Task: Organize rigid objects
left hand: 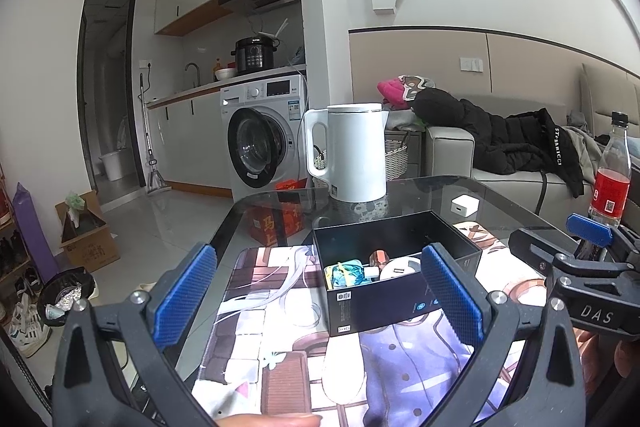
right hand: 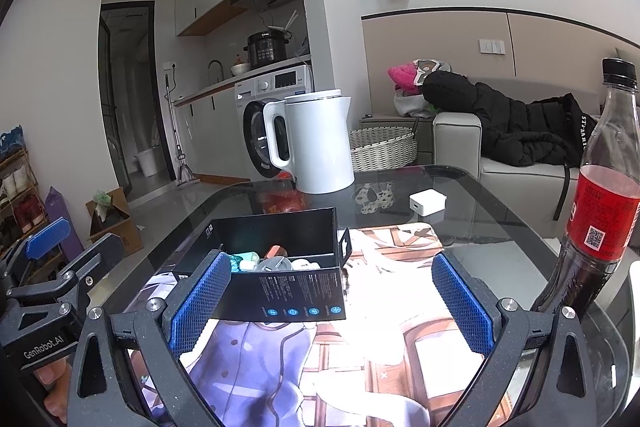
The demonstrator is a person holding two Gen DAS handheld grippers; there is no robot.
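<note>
Both the left gripper (left hand: 320, 291) and right gripper (right hand: 332, 303) gape empty before the open black cardboard box (left hand: 400, 291), whose small contents, half-hidden by its walls, are unidentifiable.

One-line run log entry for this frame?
left tool: open, empty | right tool: open, empty | black box: on mat, small items inside | white charger: loose on glass table

The left black gripper with blue ribbed pads (left hand: 320, 291) and its right twin (right hand: 332, 301) are gaping empty, seemingly level.

Home: sofa (left hand: 452, 151) (washing machine (left hand: 262, 135) beside)
</note>
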